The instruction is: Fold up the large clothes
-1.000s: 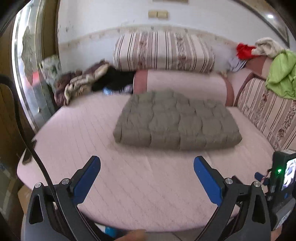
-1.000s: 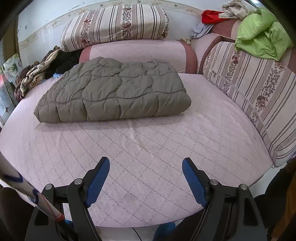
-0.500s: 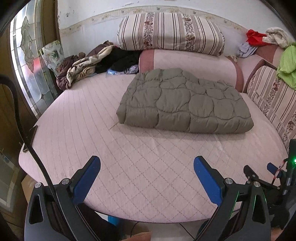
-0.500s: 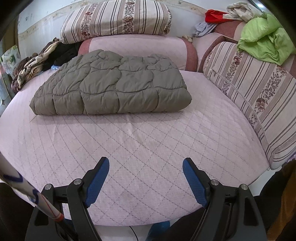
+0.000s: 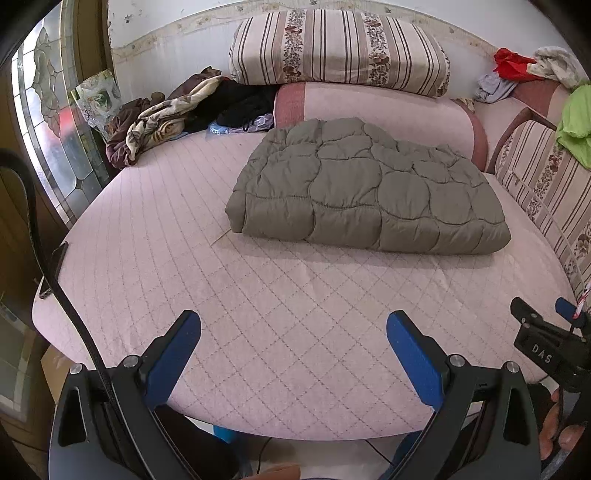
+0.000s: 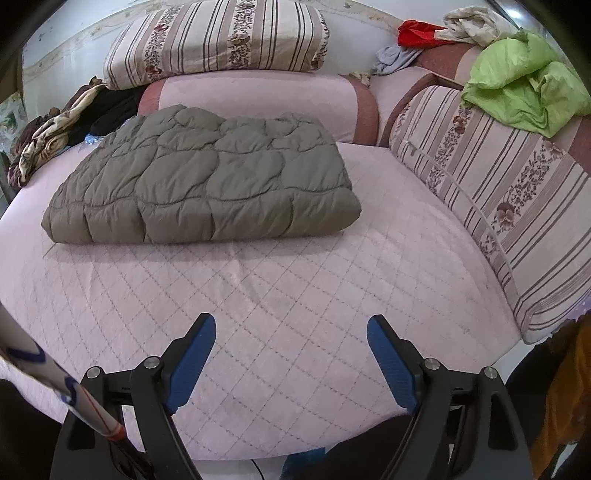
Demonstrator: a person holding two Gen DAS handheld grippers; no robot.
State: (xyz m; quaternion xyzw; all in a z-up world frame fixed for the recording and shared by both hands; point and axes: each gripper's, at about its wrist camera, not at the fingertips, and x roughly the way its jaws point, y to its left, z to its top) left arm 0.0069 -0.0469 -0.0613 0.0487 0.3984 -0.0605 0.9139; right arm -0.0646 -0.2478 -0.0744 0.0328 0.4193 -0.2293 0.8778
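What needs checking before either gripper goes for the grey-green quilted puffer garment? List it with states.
1. Left gripper open and empty: ok.
2. Right gripper open and empty: ok.
3. Grey-green quilted puffer garment lying flat in a compact folded bundle on the pink quilted bed: ok.
4. Bare bed surface between both grippers and the garment: ok.
5. Garment apart from the crumpled clothes pile at the bed's far left: ok.
6. Whether another fold is needed: cannot tell.

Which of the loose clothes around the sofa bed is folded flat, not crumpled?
The grey padded coat, a neat rectangle mid-mattress. The green garment, red cloth and brown pile lie bunched at the edges.
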